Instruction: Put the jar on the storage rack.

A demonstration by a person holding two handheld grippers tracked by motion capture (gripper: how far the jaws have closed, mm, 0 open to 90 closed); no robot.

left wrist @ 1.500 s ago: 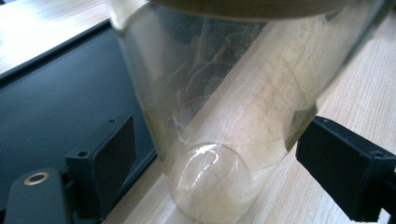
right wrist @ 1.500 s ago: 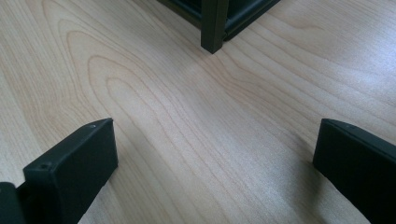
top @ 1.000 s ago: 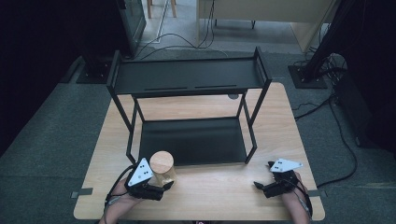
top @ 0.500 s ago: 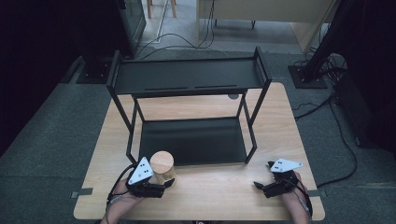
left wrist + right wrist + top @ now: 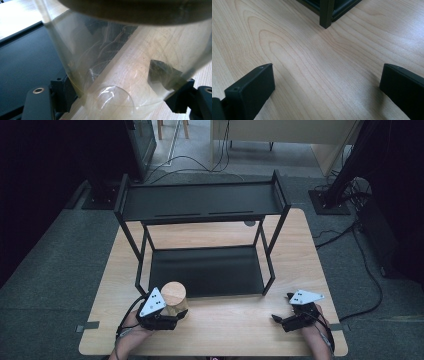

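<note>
— Left claw [image 5: 176,316] grips what?
— Its jaws clamp the clear glass jar [image 5: 120,72] low on the wall, under its wooden lid [image 5: 173,293]; the jar stands on the tabletop [image 5: 235,330] before the black shelf rack [image 5: 202,202].
— Handling?
— Probably smooth, rigid, breakable; a mid-wall hold seems safer. The rack's front post [image 5: 140,270] stands close. Right claw [image 5: 280,320] rests released, well apart.

Clear, glossy glass on the jar [image 5: 120,62], smooth pale wood for its lid [image 5: 173,293]. Table [image 5: 317,62] is light wood, satin grain. Rack [image 5: 200,202] looks matt black metal. Floor [image 5: 75,250] is rough grey carpet.
</note>
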